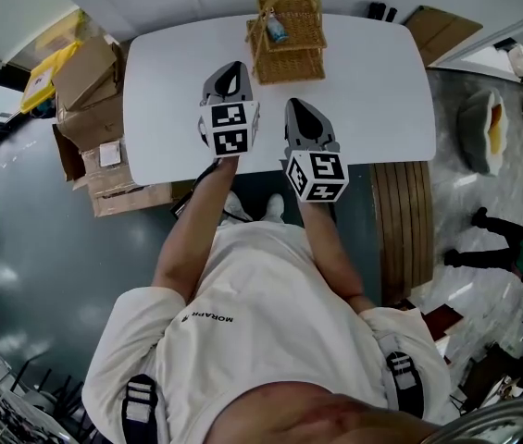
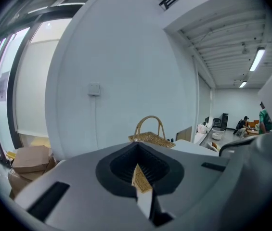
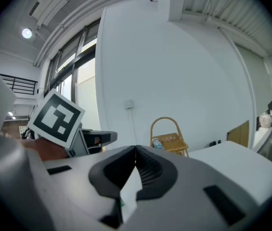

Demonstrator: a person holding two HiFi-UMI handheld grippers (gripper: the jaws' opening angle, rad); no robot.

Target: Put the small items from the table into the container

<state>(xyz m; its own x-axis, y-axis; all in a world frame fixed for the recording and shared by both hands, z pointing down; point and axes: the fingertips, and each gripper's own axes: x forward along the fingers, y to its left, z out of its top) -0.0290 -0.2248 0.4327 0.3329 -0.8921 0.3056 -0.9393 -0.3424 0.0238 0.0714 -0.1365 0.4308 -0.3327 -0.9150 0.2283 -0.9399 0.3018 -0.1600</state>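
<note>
A wicker basket (image 1: 286, 40) with a hoop handle stands at the far middle of the white table (image 1: 372, 91), and a small bottle (image 1: 276, 30) lies inside it. No loose small items show on the tabletop. My left gripper (image 1: 231, 67) hovers over the table just short of the basket, jaws shut and empty. My right gripper (image 1: 300, 104) hangs beside it, a little nearer the front edge, jaw tips together with nothing held. Ahead of the shut left gripper (image 2: 136, 147) stands the basket (image 2: 150, 137). The right gripper (image 3: 136, 148) also faces the basket (image 3: 169, 141) and bottle (image 3: 158, 142).
Cardboard boxes (image 1: 94, 91) are stacked on the floor left of the table. A slatted wooden bench (image 1: 404, 220) stands at the table's near right corner. A person (image 1: 511, 239) is far off to the right. A white wall (image 2: 126, 71) rises behind the table.
</note>
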